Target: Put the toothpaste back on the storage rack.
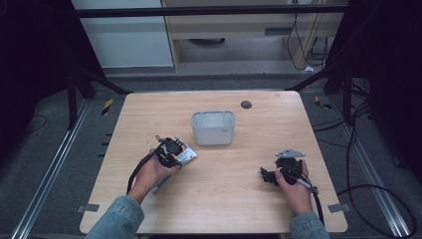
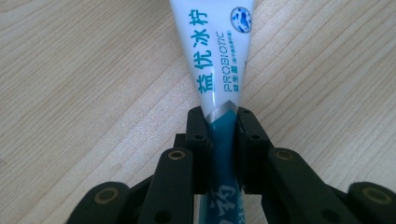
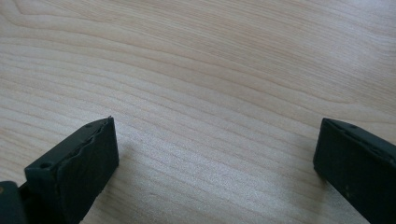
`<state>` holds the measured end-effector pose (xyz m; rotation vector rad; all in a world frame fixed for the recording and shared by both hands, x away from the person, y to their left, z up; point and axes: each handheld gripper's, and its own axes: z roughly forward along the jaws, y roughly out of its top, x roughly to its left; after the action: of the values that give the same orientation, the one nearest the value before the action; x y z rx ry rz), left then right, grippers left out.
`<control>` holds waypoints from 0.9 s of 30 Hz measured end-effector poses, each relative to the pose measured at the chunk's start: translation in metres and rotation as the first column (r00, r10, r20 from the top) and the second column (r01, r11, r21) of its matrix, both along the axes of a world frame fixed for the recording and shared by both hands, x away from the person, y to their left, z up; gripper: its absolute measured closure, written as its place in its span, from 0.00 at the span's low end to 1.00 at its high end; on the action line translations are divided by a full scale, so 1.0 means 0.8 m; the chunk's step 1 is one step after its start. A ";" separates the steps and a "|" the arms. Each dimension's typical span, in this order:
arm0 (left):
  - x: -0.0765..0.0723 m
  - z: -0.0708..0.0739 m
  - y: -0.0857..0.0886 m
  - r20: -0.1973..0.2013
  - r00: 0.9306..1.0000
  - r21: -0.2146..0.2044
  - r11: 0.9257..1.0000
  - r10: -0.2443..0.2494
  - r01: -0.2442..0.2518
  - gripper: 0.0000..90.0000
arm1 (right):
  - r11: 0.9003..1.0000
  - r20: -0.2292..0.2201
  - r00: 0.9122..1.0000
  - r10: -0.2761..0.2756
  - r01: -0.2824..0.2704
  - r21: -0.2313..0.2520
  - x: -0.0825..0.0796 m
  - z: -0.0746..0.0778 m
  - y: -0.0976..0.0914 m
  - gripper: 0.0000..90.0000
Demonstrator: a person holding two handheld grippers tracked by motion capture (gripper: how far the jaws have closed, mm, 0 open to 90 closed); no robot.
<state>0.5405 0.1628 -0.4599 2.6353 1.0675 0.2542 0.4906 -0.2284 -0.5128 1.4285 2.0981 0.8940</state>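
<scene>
One toothpaste tube [image 2: 219,60]: my left tool [image 1: 171,149] is clenching its middle, long axis running toward 12 o'clock; grey bin [image 1: 213,127] sitting at 1 o'clock. Right tool [image 1: 279,172] is idling released on the surface [image 1: 229,199].

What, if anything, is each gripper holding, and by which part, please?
The left gripper clamps the toothpaste tube across its teal-printed stretch, jaws on both flat sides. The right gripper holds nothing.

centre: bin [image 1: 213,127] — sole obstacle | front, right tabletop [image 1: 239,184]: open | far-edge dark disc [image 1: 246,104] — probably flat
</scene>
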 end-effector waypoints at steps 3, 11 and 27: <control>0.000 0.000 0.000 -0.001 1.000 -0.001 1.000 0.002 -0.002 0.86 | 1.000 0.000 1.000 0.000 0.000 0.000 0.000 0.000 0.000 0.00; -0.001 0.001 0.000 0.002 1.000 -0.001 1.000 0.003 -0.003 0.87 | 1.000 0.000 1.000 0.000 0.000 0.000 0.000 0.000 0.000 0.00; -0.004 0.013 0.005 0.020 1.000 -0.005 1.000 -0.001 0.001 0.87 | 1.000 0.000 1.000 0.000 0.000 0.000 0.000 0.000 0.000 0.00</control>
<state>0.5372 0.1672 -0.4498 2.6228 1.0592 0.2765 0.4907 -0.2284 -0.5127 1.4281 2.0984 0.8935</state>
